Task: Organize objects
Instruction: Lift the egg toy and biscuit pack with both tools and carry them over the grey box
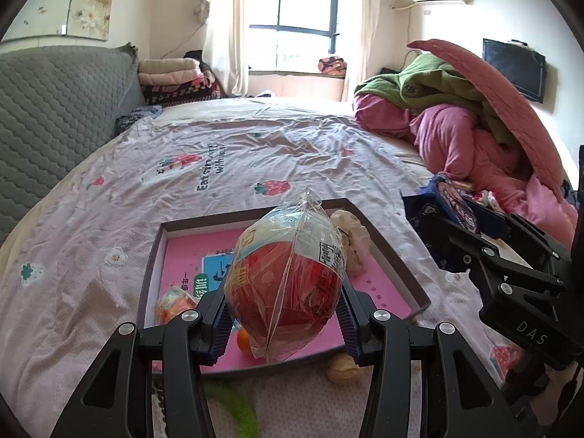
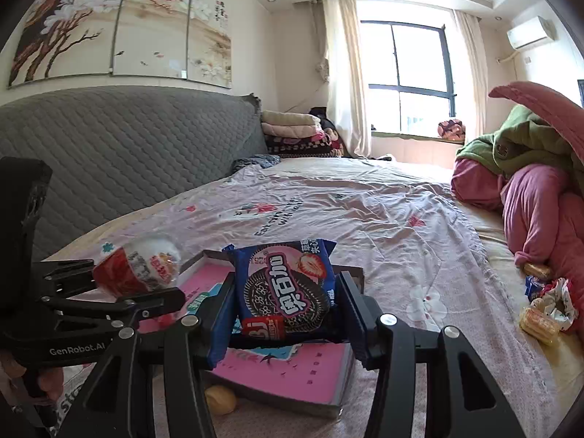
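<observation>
The left claw (image 1: 284, 314) is closed on a snack bag (image 1: 288, 273) and holds it in the air above the tray (image 1: 398, 266). The bag is of clear plastic, puffed like a ball, red below and white above, with a printed label on one side. The right claw (image 2: 286, 314) is closed on a cookie packet (image 2: 284, 288), also above the tray. This packet is dark blue and flat, with a pink middle, a dark round cookie, a strawberry and white letters on it. The tray is shallow, with dark walls and a pink floor, and it lies on the bed (image 1: 255, 146). A small orange ball (image 1: 244, 341) lies inside it. One yellowish bun (image 1: 343, 367) lies on the sheet just beside the near wall of the tray.
</observation>
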`<state>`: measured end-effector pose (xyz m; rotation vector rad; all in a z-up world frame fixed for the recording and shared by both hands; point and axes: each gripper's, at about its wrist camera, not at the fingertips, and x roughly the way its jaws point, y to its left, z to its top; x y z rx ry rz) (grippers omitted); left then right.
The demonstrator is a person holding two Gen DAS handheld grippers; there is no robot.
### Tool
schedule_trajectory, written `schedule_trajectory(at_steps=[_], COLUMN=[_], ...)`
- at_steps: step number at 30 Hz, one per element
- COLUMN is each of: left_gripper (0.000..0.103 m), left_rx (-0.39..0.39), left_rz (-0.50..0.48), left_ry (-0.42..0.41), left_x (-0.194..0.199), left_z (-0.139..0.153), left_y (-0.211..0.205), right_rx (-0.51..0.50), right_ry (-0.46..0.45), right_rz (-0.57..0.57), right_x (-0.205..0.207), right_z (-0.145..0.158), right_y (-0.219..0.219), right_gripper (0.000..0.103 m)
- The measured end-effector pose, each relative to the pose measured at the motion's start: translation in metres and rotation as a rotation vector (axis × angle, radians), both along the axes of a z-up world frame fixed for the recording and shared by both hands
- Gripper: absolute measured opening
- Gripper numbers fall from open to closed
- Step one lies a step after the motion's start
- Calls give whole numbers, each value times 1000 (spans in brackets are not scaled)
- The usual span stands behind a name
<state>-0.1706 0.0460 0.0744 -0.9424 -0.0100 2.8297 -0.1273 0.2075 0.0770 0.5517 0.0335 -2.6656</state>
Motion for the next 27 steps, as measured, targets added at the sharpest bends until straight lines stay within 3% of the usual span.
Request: schedule_trajectory(at_steps=[21, 27], left_gripper=[51, 51], left_rx=[-14, -17], left_rz=[60, 55], left_ry=[15, -13], left_x=[-30, -46], left_z=[20, 9], left_y=[-5, 1], right_rx=[26, 55], right_ry=[-10, -44], right_rz=[10, -4], right_x=[-15, -25], right_z=[3, -6], right_y=[-3, -5], right_gripper=[53, 53])
